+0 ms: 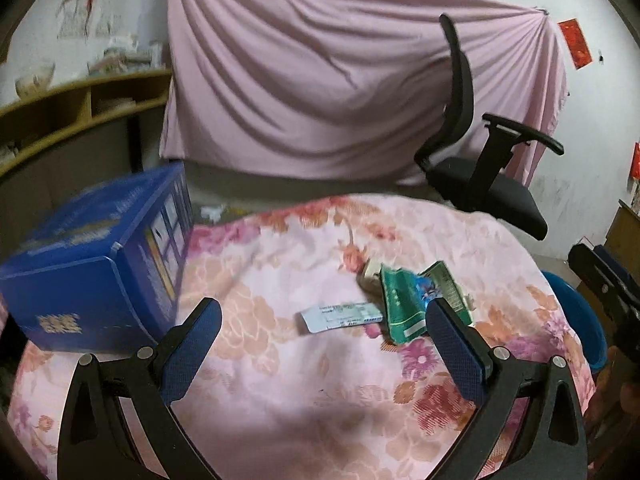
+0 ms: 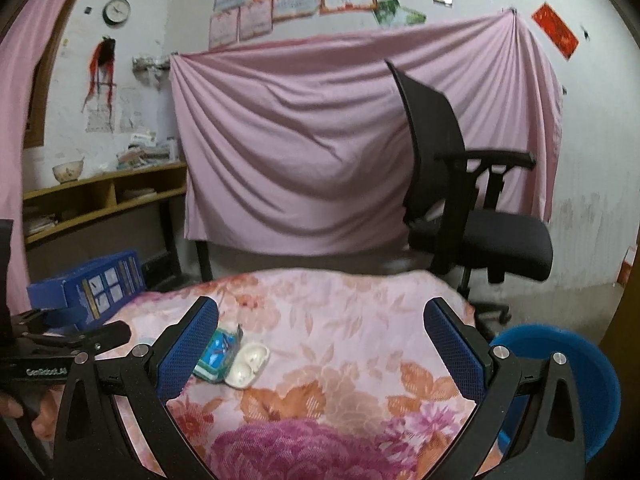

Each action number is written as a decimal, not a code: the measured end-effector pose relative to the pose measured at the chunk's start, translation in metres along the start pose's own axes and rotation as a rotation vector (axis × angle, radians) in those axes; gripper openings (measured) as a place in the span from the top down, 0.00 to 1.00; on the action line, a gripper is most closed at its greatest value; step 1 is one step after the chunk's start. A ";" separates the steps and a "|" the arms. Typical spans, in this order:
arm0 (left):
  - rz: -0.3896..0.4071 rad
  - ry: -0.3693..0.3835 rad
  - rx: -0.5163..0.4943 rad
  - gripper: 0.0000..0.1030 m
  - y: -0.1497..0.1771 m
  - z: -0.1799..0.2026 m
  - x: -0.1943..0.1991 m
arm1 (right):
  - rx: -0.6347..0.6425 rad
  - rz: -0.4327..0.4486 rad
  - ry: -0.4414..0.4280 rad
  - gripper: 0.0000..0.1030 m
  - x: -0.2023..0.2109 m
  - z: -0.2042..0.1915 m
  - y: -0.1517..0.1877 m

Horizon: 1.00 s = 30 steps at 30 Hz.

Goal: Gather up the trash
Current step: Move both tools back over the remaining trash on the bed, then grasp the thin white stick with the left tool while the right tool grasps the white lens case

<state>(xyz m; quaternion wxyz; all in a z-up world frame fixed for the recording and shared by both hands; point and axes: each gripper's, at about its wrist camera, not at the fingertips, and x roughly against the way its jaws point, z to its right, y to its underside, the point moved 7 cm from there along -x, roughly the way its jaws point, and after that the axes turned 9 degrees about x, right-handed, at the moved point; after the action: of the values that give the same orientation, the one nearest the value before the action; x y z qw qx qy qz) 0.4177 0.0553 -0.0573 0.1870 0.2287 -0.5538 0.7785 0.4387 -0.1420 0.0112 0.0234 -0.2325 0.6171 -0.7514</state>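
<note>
Leftmost on the floral cloth (image 1: 304, 392) sits a blue box (image 1: 100, 264), close to the surface's left edge, its printed panel turned toward the middle. Nearer the middle lies a pale paper slip (image 1: 340, 316), flat on the cloth. Just right of it, touching or nearly so, is a crumpled green wrapper (image 1: 404, 304) with a blue patch, and a small white case (image 1: 370, 276) sits against the wrapper's far side. This cluster is the trash, toward the right half of the surface and short of its far edge.

The left gripper (image 1: 324, 344) hovers above the near part of the cloth with its blue-padded fingers spread wide and nothing between them; the wrapper lies just beyond its right finger. Past the surface's right edge a blue bin (image 1: 580, 320) shows, partly hidden.

From the right wrist view the white case (image 2: 246, 366) appears to be open, two hollows showing, though the picture is soft there. The green wrapper (image 2: 218, 354) rests against its left side, half hidden behind the right gripper's left finger. The right gripper (image 2: 322, 344) is likewise spread wide and holds nothing. The blue bin (image 2: 560, 384) stands beside the surface's near right corner, below the cloth's level. Behind the far edge stands a black office chair (image 2: 472, 200), and a pink sheet (image 2: 300, 140) hangs across the wall.
</note>
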 end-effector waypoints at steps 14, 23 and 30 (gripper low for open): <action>-0.201 0.099 0.162 0.41 0.004 -0.017 -0.039 | 0.029 -0.368 -0.097 0.40 -0.064 -0.030 0.039; -0.217 0.097 0.112 0.66 0.007 -0.006 -0.043 | 0.071 -0.477 -0.181 0.52 -0.087 -0.055 0.052; -0.231 0.117 0.113 0.83 0.011 -0.005 -0.043 | 0.033 -0.484 -0.244 0.69 -0.089 -0.058 0.052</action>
<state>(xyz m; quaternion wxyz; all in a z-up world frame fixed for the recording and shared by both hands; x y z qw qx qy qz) 0.4471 0.0548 -0.0914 0.2944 0.2554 -0.4671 0.7937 0.4830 -0.0726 -0.0733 -0.0787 -0.4617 0.5238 -0.7115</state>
